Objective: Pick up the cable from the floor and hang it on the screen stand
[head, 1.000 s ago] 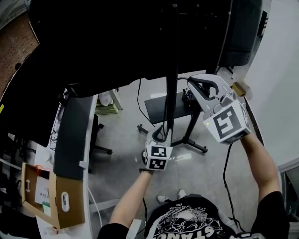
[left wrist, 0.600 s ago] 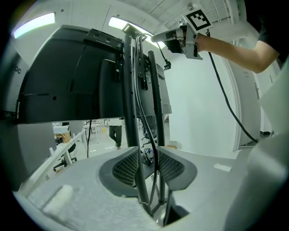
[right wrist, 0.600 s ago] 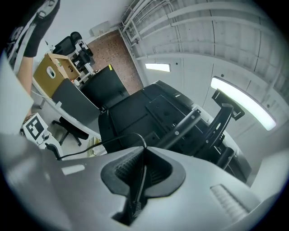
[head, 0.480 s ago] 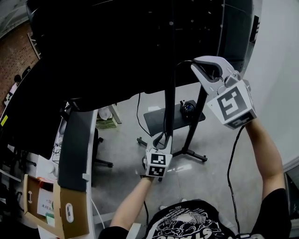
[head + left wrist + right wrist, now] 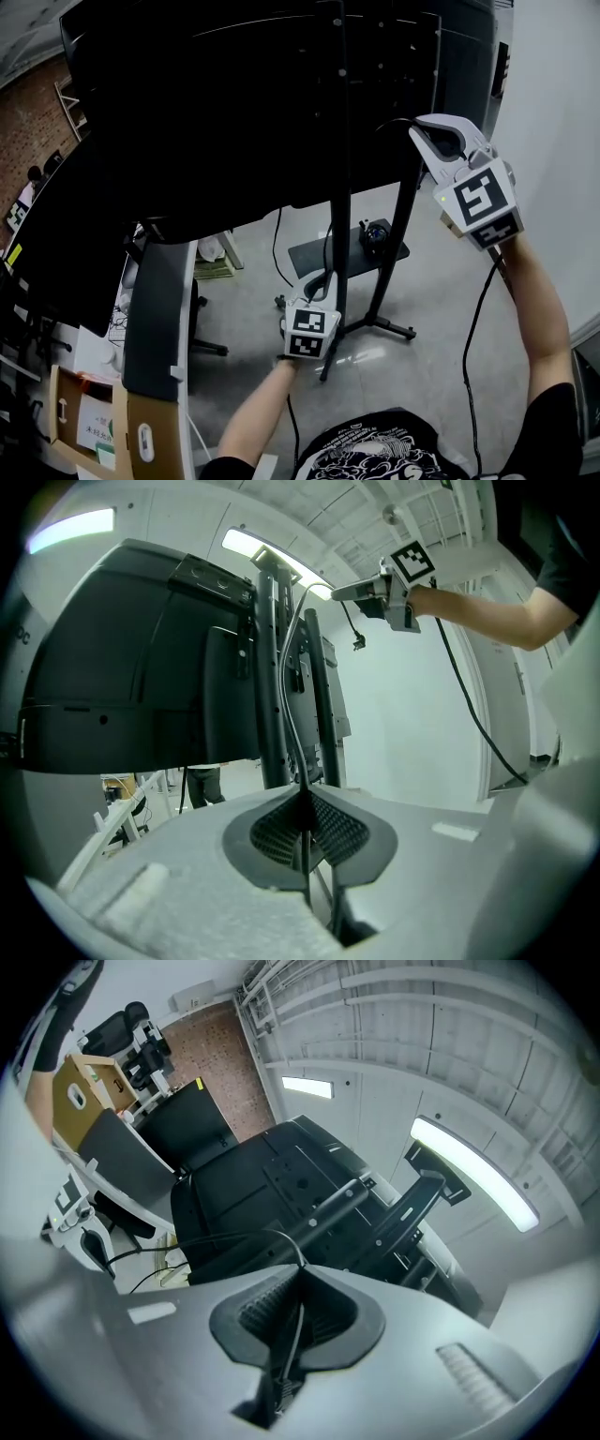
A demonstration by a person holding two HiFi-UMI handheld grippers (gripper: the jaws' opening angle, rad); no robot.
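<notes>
A thin black cable (image 5: 289, 667) runs up from my left gripper (image 5: 306, 794) along the black screen stand posts (image 5: 339, 187) and arcs over to my right gripper (image 5: 339, 592). The left jaws have just been closing and now pinch the cable between their ribbed pads (image 5: 342, 832). In the head view the left gripper (image 5: 319, 279) is low beside the post. The right gripper (image 5: 433, 127) is high, near the top right of the big dark screen back (image 5: 234, 103). The right gripper (image 5: 302, 1274) is shut on the cable (image 5: 234, 1235), whose plug end hangs just behind the pads.
The stand's base plate (image 5: 349, 251) lies on the grey floor with a round black object (image 5: 375, 232) on it. A curved dark desk panel (image 5: 159, 309) and a cardboard box (image 5: 141, 431) stand at left. A white wall (image 5: 562, 141) is close on the right.
Both grippers have risen. The right one climbed from the screen's lower edge up to its upper right. The left one moved up a little beside the post.
</notes>
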